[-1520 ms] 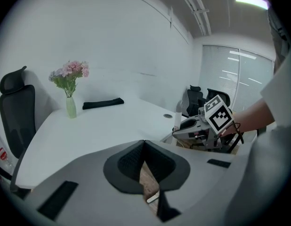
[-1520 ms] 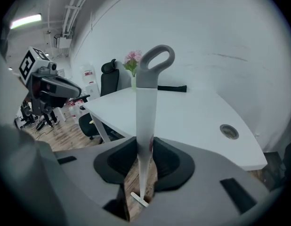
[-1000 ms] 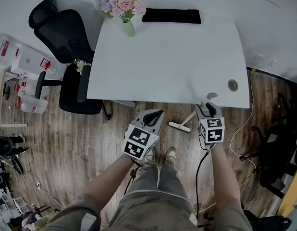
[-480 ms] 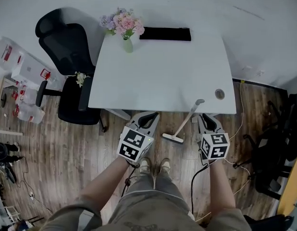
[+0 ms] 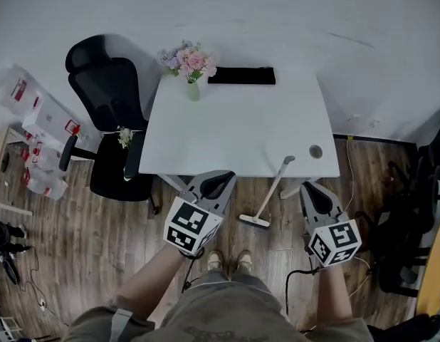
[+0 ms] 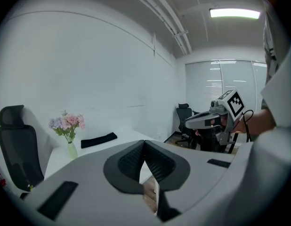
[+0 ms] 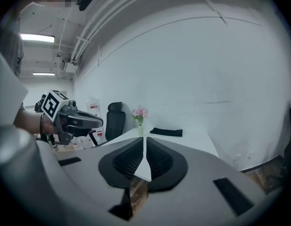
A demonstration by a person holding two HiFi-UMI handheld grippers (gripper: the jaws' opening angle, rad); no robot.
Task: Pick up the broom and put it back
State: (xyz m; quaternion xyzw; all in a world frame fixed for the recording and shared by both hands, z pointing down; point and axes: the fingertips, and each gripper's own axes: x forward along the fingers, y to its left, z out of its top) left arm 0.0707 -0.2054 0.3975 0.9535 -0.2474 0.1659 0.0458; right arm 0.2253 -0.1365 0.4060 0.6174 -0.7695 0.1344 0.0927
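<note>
Your left gripper [image 5: 221,179] — jaws together, empty. Your right gripper [image 5: 310,189] — jaws just closed, nothing between them. Broom [image 5: 268,194] leans against the table [image 5: 227,134] edge, held by neither.

Your broom [image 5: 271,191] stands tilted, pale flat head on the floor [image 5: 99,226], handle top leaning at the counter's [image 5: 234,134] front edge.
</note>
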